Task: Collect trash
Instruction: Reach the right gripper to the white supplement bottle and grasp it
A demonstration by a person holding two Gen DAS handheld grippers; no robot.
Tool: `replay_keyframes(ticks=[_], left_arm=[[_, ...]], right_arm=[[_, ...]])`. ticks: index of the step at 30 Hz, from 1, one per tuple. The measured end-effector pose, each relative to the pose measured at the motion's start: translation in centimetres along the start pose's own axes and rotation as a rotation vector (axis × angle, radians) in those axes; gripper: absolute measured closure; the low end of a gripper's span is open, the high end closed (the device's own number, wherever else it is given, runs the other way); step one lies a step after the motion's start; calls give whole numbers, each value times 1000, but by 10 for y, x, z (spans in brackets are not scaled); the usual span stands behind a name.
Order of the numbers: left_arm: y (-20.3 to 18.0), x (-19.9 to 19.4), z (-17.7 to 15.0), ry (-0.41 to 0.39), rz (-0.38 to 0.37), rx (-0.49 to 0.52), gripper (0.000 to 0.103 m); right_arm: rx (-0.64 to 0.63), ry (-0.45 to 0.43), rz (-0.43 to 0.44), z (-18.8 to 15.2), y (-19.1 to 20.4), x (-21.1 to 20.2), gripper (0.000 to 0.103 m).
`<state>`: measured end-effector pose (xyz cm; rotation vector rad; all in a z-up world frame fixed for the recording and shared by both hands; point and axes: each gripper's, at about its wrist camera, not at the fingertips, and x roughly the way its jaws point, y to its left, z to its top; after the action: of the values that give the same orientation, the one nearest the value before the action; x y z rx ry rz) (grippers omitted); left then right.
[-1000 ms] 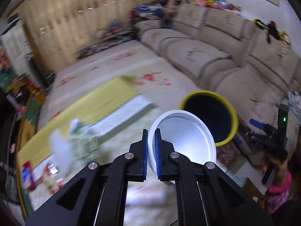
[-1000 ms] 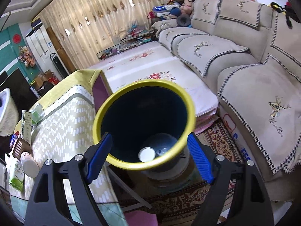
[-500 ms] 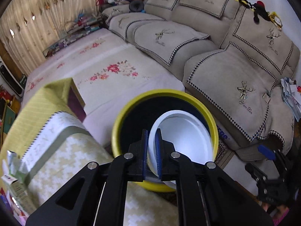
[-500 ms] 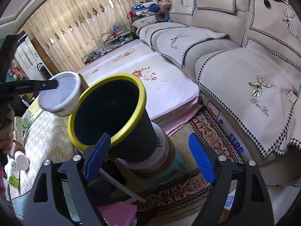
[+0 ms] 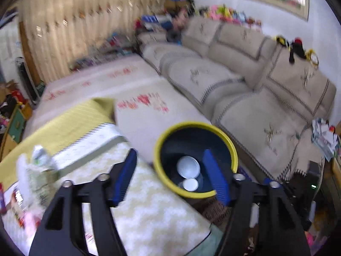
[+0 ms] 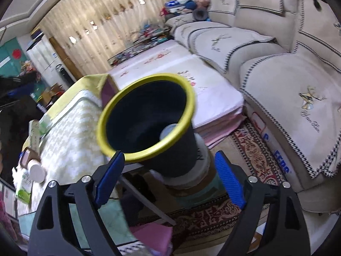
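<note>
A black bin with a yellow rim (image 5: pixel 196 124) stands beside the table's corner. At its bottom lie a white paper cup (image 5: pixel 188 167) and a smaller white lid (image 5: pixel 190 184). My left gripper (image 5: pixel 169 151) hovers over the table edge and the bin's mouth, its jaws opening with nothing between them. In the right wrist view the bin (image 6: pixel 187 89) tilts toward me and the white cup (image 6: pixel 170 131) shows inside it. My right gripper (image 6: pixel 169 154) hangs in front of the bin's lower wall, jaws opening wide and not touching it.
The table's patterned cloth (image 5: pixel 149 213) bears blurred bottles and cartons (image 5: pixel 40 160) at its left end, among them a white bottle (image 6: pixel 36 170) and a green carton (image 6: pixel 24 187). A beige sofa (image 5: pixel 255 117) and a patterned rug (image 6: pixel 255 153) lie beyond the bin.
My left gripper carried the white cup over the bin, then opened; the cup now lies inside the bin. The left view has swung back toward the table.
</note>
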<state>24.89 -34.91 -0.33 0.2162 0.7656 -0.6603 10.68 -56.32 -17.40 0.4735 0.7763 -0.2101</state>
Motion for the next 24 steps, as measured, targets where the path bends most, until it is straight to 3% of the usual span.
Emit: replay_keyframes(ticks=[6,12,18,24], left_arm=[[68,-112,-58,-143,145,-136,24],[121,-176,-124,-194,300,-247,19],[165,-198,-174,-181,310,-347,19],[179,-197,-195,-174,275,-356,19]], right_arm=[[-136,37,109,-12,69,8,20],[-243,65,225,-28,149,10,17],[-266,80,296,-48,217,17,12],[-393,72,255,-59,265,35,12]])
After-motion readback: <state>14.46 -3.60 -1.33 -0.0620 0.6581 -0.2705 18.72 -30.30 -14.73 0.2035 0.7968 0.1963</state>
